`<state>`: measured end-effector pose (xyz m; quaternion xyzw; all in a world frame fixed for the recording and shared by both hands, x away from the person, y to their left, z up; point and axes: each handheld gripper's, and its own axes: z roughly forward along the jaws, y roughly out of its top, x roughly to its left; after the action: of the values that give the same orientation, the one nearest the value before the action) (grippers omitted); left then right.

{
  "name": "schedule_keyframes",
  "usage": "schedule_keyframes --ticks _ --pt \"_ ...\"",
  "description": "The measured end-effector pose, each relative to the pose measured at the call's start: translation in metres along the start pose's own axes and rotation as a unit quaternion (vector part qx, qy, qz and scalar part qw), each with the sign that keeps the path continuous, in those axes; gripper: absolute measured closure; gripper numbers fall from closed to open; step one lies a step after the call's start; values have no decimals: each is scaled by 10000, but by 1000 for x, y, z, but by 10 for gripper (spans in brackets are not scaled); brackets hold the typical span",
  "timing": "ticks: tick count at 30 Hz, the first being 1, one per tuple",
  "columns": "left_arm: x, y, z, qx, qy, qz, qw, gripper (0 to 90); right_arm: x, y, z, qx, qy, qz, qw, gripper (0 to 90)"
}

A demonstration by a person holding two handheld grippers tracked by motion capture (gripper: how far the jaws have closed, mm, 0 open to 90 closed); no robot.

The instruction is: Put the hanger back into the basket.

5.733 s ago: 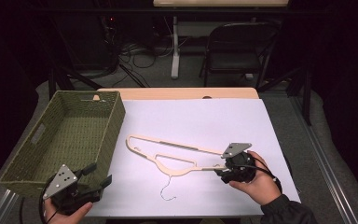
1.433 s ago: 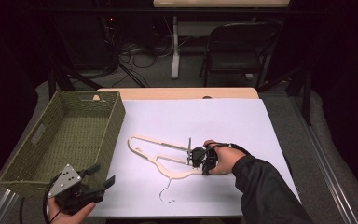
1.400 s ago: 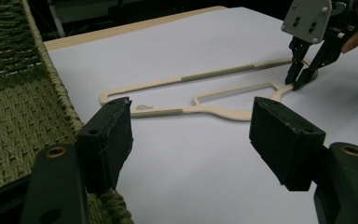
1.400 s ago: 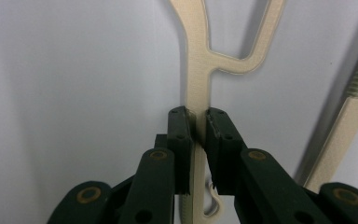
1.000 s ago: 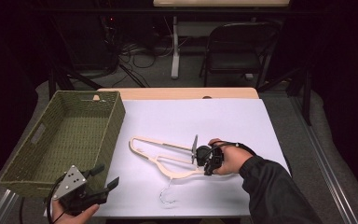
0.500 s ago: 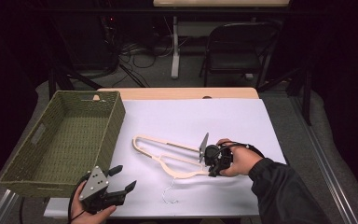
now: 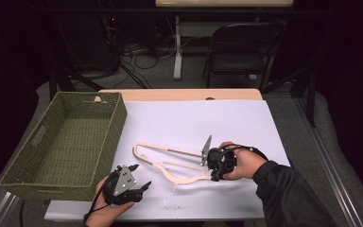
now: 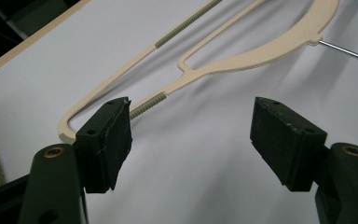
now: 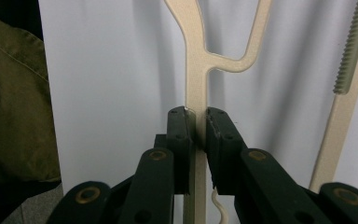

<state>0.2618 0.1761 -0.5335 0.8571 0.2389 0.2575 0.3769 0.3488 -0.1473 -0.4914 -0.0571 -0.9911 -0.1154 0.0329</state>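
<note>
**Hanger gripped at one end, basket waiting**

Dark curtains and a folding chair [image 7: 240, 52] stand behind a worktop [image 7: 194, 118] covered in white, with a green woven basket [image 7: 66, 142] at its left side. Judging by this layout, the job looks to be getting the hanger [image 7: 170, 163] into the basket, and it is at an early stage: the hanger lies out on the white surface, just beside the basket but outside it, and the basket is empty. The right tool [image 9: 196, 122] is clamped shut on the flat arm of the hanger near its right end. The left tool [image 8: 191, 128] has its jaws spread wide with nothing between them, poised close to the hanger's looped left end. A second grip, a lift and the transfer appear to remain. The hanger itself is cream plastic, slender, with ribbed grey non-slip strips on its bars and a thin wire hook [image 7: 170, 201] pointing toward the person.
</note>
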Motion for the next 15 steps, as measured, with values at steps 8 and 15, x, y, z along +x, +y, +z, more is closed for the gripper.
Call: schedule_keyframes --ticks 8,15 --pt "-1 3 27 304 134 463 9984 297 0 -1 0 -33 64 38 10000 804" --pt "2 10 46 356 194 681 9969 298 -2 -2 0 -89 80 84 9999 804"
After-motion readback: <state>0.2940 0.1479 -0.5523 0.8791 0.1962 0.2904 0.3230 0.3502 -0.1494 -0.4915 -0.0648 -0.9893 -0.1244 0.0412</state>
